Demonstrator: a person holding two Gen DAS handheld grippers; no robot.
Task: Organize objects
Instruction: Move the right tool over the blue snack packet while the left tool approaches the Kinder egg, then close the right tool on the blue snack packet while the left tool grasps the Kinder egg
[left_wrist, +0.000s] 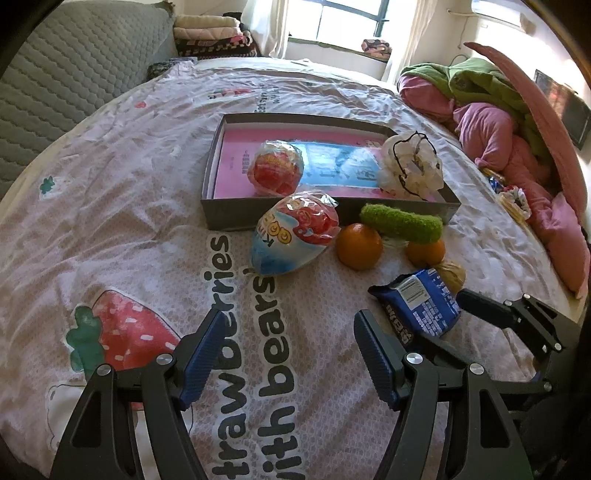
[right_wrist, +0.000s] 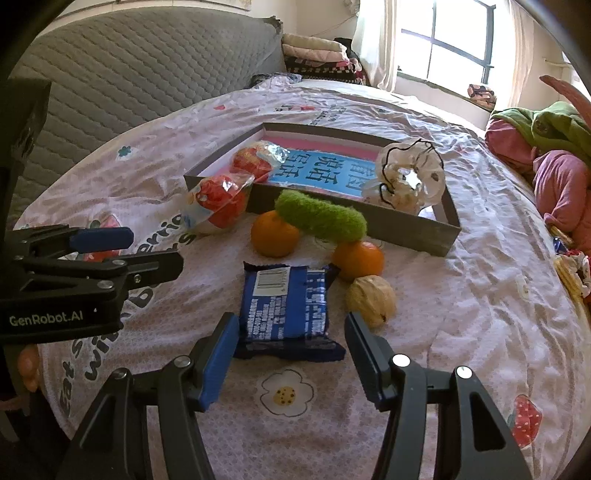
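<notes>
Two oranges (right_wrist: 275, 233) (right_wrist: 358, 259), two egg-shaped toy packets, one blue snack packet (right_wrist: 284, 303), one green fuzzy roll (right_wrist: 320, 216), one wrinkled tan walnut-like ball (right_wrist: 371, 301), one white scrunchie (right_wrist: 410, 175), one shallow grey box (right_wrist: 413, 230). All on a bed (right_wrist: 461, 314) under a pink strawberry-print sheet.

Snack packet: dark blue, glossy, crimped ends, lying flat with white barcode panel and small print upward. Just ahead of the right gripper (right_wrist: 290, 354), jaws apart to either side of the near end, pads not pressing.

Box: open-topped, pink lining, blue printed sheet inside. Holding one egg packet (right_wrist: 255, 160) at the left corner and the scrunchie, white with black cord, at the right corner. Second egg packet (right_wrist: 218, 205) outside, leaning at the front wall. Green roll resting across both oranges, just before the box. Tan ball beside the right orange.

Left gripper (left_wrist: 290, 347) over bare sheet, jaws wide, nothing between.
</notes>
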